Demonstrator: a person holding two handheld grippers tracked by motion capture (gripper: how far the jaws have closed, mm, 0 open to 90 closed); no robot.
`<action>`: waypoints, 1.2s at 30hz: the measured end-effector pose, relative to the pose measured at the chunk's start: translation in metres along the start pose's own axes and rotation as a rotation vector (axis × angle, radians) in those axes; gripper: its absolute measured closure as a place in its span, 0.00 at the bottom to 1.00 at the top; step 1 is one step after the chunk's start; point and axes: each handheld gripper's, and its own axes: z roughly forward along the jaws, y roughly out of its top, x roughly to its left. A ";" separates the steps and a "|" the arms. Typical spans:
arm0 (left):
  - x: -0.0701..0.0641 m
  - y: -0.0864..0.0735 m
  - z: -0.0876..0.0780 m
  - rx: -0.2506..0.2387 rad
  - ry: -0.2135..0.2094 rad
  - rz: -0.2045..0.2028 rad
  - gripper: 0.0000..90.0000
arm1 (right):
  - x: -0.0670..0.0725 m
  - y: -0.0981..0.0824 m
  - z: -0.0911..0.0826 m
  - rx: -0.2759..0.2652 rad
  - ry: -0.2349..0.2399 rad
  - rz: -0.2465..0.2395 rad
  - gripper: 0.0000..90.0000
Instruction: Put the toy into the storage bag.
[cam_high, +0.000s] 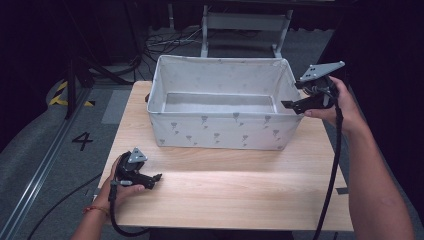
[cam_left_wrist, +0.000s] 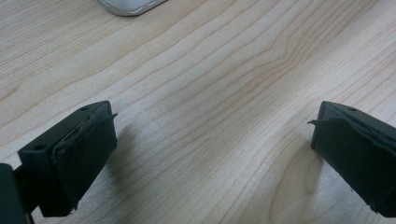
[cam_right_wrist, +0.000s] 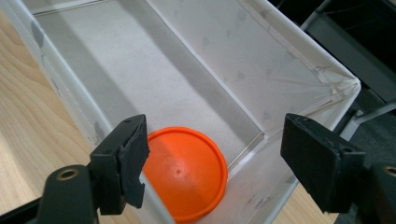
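pale wooden table (cam_high: 235, 190) over grey floor (cam_high: 60, 150), dark room; white fabric bin (cam_high: 220, 131) at its far side; both tongs spread, empty.

A: Where does the white fabric storage box with grey printed marks (cam_high: 220, 131) sit?
B: On the pale wooden table (cam_high: 240, 190), toward its far edge, about midway across.

A: Anything in it?
B: An orange round plastic disc (cam_right_wrist: 187, 172) lies flat on the box floor, near one end wall, in the right gripper view.

A: And the grippers?
B: The left gripper (cam_high: 150, 180) rests on the table before the box's left corner. The right gripper (cam_high: 295, 106) is at the box's right end, by its rim.
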 end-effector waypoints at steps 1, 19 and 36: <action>0.000 0.000 0.000 0.001 -0.002 -0.003 0.01 | 0.001 -0.001 -0.002 -0.005 -0.012 0.007 0.26; 0.000 0.000 0.000 0.000 0.000 0.001 0.01 | 0.048 -0.041 -0.039 -0.082 -0.049 -0.030 0.24; 0.000 0.000 0.000 0.002 -0.002 -0.003 0.01 | 0.079 -0.100 -0.031 -0.068 -0.102 0.007 0.22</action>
